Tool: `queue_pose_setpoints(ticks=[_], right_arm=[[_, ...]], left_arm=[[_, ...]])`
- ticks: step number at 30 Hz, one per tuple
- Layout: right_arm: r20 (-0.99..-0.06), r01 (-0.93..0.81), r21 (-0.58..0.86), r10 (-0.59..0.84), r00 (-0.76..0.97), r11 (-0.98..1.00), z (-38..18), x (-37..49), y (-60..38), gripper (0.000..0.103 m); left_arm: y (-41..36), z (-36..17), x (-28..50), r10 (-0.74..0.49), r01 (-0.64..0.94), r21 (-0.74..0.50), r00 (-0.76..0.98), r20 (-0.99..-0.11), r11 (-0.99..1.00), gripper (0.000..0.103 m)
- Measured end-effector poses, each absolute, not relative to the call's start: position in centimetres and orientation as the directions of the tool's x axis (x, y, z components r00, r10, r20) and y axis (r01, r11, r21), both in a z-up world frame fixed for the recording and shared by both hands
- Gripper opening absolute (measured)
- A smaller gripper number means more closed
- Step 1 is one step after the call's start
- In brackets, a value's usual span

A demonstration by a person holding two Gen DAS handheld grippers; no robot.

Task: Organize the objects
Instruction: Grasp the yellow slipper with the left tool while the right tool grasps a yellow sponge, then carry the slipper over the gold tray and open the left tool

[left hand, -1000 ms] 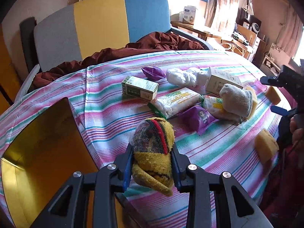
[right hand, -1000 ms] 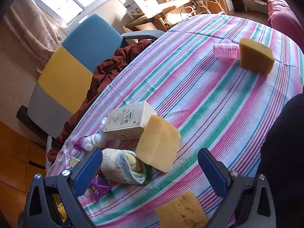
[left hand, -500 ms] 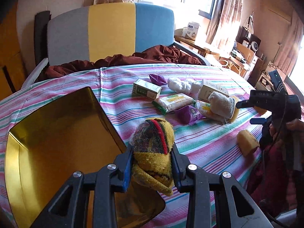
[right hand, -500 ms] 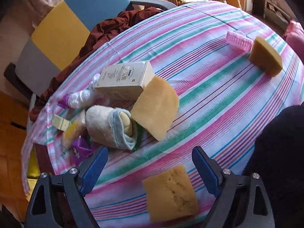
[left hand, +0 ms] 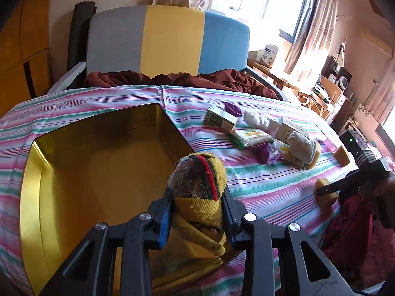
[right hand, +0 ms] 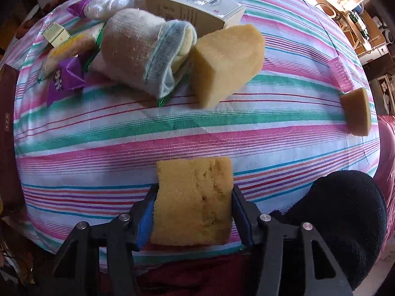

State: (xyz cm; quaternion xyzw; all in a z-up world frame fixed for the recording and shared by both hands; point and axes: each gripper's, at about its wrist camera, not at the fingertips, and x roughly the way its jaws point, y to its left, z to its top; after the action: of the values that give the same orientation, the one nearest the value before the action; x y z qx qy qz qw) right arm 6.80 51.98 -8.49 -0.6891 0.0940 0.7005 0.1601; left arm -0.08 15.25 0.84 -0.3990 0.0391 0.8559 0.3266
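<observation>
My left gripper [left hand: 196, 197] is shut on a rolled yellow sock with red and green stripes [left hand: 200, 182]. It holds the sock above the right side of an open gold tin box [left hand: 98, 172] on the striped tablecloth. My right gripper [right hand: 193, 192] points down at the table's near edge. Its jaws are closing on a square yellow sponge [right hand: 197, 212], and both blue pads touch the sponge's sides. In the left wrist view that gripper and sponge [left hand: 323, 185] sit at the far right.
A rolled white sock [right hand: 140, 49], a sponge wedge [right hand: 222, 64], a cream carton [right hand: 192, 2], a purple packet [right hand: 66, 76] and a green box [left hand: 219, 118] cluster mid-table. Another sponge [right hand: 358, 111] and a pink item [right hand: 342, 74] lie right. A chair [left hand: 170, 39] stands behind.
My left gripper has carried the sock leftward over the gold box. My right gripper has tipped down and lowered onto the near sponge, its wide jaws narrowing around it.
</observation>
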Motion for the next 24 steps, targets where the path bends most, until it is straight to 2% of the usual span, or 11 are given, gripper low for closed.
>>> queue_pose_setpoints(ticks=[6, 17, 24], right_arm=[[-0.993, -0.342, -0.066, 0.095, -0.067, -0.937, -8.2, 7.9, 51.6, 0.054], [-0.983, -0.353, -0.04, 0.1, -0.154, -0.935, -7.1, 9.5, 52.1, 0.053], [-0.975, -0.345, -0.019, 0.093, -0.2, -0.938, -6.9, 10.2, 52.0, 0.052]], left_arm=[[10.2, -0.3, -1.5, 0.426, -0.449, -0.184, -0.531, -0.733, -0.875, 0.035], [2.2, -3.5, -1.5, 0.187, -0.201, -0.083, -0.583, -0.791, -0.976, 0.035], [1.1, -4.7, -1.4, 0.109, -0.142, -0.03, -0.591, -0.799, -0.989, 0.038]])
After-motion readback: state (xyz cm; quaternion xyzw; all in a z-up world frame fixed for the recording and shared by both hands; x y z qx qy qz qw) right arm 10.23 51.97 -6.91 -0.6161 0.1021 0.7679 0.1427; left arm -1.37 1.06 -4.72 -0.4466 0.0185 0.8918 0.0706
